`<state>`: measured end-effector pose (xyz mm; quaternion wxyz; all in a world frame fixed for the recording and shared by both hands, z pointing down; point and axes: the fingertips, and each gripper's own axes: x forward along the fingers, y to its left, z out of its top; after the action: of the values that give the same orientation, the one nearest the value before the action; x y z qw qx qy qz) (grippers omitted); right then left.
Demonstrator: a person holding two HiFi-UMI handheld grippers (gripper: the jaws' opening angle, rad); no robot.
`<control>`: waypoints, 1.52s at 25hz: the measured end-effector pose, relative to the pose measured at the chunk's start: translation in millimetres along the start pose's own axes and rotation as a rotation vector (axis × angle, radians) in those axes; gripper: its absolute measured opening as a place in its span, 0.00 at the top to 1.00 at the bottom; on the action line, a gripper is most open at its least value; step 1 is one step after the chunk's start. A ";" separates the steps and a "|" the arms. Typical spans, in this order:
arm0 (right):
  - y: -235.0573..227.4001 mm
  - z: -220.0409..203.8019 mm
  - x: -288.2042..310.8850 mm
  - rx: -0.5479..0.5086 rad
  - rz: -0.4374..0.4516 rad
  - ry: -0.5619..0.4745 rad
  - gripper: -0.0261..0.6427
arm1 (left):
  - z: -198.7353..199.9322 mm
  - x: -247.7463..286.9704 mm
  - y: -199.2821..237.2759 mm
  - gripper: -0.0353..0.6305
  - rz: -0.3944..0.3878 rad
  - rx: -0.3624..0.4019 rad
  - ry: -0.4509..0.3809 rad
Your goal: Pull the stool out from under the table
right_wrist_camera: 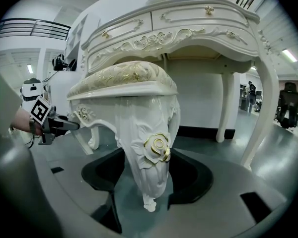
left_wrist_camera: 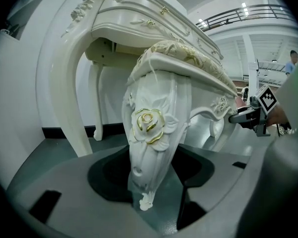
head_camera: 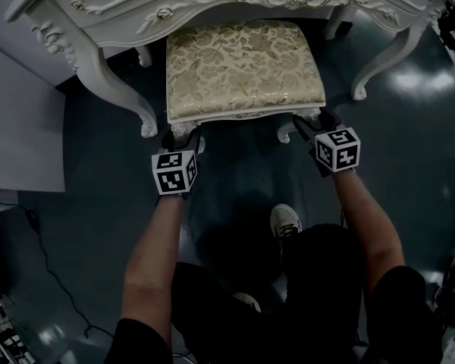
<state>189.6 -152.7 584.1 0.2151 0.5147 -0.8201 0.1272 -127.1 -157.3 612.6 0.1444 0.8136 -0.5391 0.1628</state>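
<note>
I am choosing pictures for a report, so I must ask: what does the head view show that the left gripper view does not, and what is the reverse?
Only the head view shows the whole top of the stool from above, the person's forearms, a shoe and the left hand-held gripper from outside. Only the left gripper view shows the gold rose carved on the stool leg standing between its jaws, and a balcony railing far behind. Both show the stool, the white table and the right hand-held gripper.
</note>
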 end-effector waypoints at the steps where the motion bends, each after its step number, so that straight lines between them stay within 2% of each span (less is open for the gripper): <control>1: 0.6 -0.6 -0.2 0.002 0.000 0.003 0.53 | -0.2 0.3 0.5 0.57 0.001 0.002 0.003; 38: 1.2 -0.2 -3.0 0.014 0.033 0.053 0.53 | -1.4 -7.5 -3.0 0.57 0.020 -0.003 0.041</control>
<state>189.6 -149.7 582.9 0.2310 0.4992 -0.8215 0.1503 -127.3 -149.4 610.5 0.1548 0.8044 -0.5446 0.1799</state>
